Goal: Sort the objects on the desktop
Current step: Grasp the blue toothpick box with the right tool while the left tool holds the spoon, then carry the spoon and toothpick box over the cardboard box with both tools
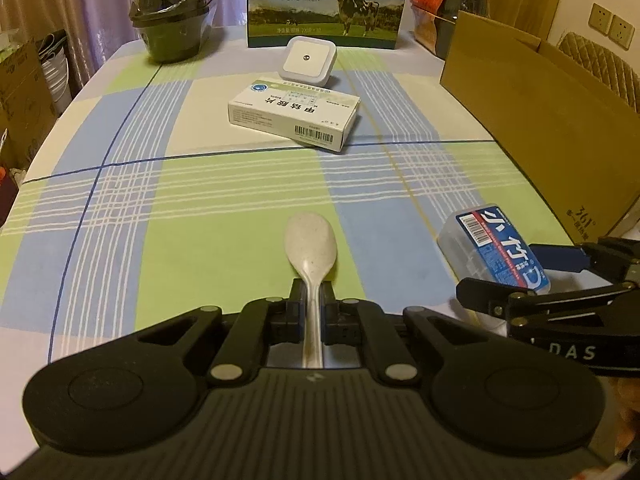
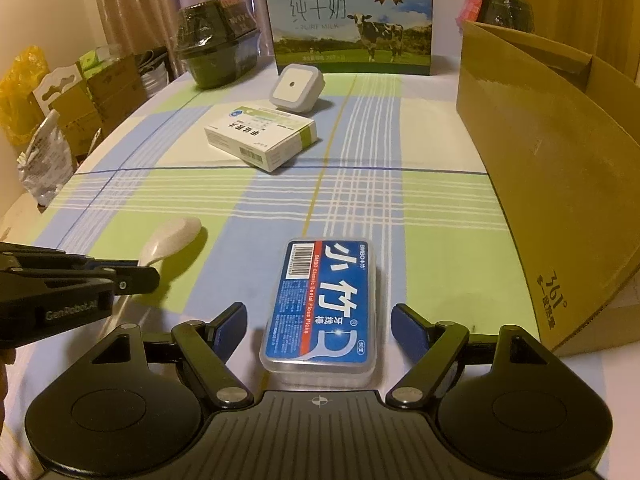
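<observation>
A pale speckled spoon (image 1: 310,246) lies on the checked tablecloth, bowl pointing away. My left gripper (image 1: 311,286) is shut on the spoon's handle. A clear dental floss pick box with a blue label (image 2: 322,308) lies flat near the front; my right gripper (image 2: 320,326) is open, one finger on each side of the box with gaps to both. The same floss box (image 1: 494,246) shows at the right of the left wrist view, and the spoon (image 2: 170,242) at the left of the right wrist view. Further back lie a white medicine carton (image 1: 294,114) and a white square night light (image 1: 306,60).
An open cardboard box (image 2: 560,168) stands along the right side of the table. At the back stand a milk carton case (image 2: 352,20) and a black wrapped bowl (image 2: 218,46). Bags and cartons (image 2: 60,112) crowd the floor beyond the table's left edge.
</observation>
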The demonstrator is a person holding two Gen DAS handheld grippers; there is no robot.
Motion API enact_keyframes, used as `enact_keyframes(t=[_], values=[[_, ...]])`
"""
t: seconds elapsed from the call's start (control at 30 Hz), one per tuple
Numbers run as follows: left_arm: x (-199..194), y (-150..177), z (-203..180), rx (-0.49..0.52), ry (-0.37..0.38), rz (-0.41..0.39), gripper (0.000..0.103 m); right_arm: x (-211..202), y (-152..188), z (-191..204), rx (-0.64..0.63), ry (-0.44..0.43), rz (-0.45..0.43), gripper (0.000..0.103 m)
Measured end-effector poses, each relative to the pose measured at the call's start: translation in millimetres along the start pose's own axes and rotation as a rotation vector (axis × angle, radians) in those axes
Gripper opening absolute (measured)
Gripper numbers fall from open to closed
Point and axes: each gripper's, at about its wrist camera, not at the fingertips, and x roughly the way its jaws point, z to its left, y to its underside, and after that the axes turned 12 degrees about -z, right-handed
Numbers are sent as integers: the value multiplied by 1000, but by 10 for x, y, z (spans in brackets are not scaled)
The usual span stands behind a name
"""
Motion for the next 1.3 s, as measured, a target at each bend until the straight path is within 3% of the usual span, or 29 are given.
enact_keyframes(t=[0.5,0.57,0.6,0.63,1.0,1.3], values=[[4,2,4,-16,10,-2,4,44,30,65,-31,18,1,74],[1,-1,5,-20,13,-3,4,50,37,73,-37,19,3,71],[-3,-2,3,-20,14,-4,4,52,44,77,-43,20,4,59],[-6,-1,0,-20,14,-4,4,52,48,81,-49,24,5,54],[-63,-36,-42,-9,36,-18,4,-115,-4,61,-58,33,-49,53],[-326,-127,-179,-48,44,-51,4,-509,-114,58,-46,32,-97,53]])
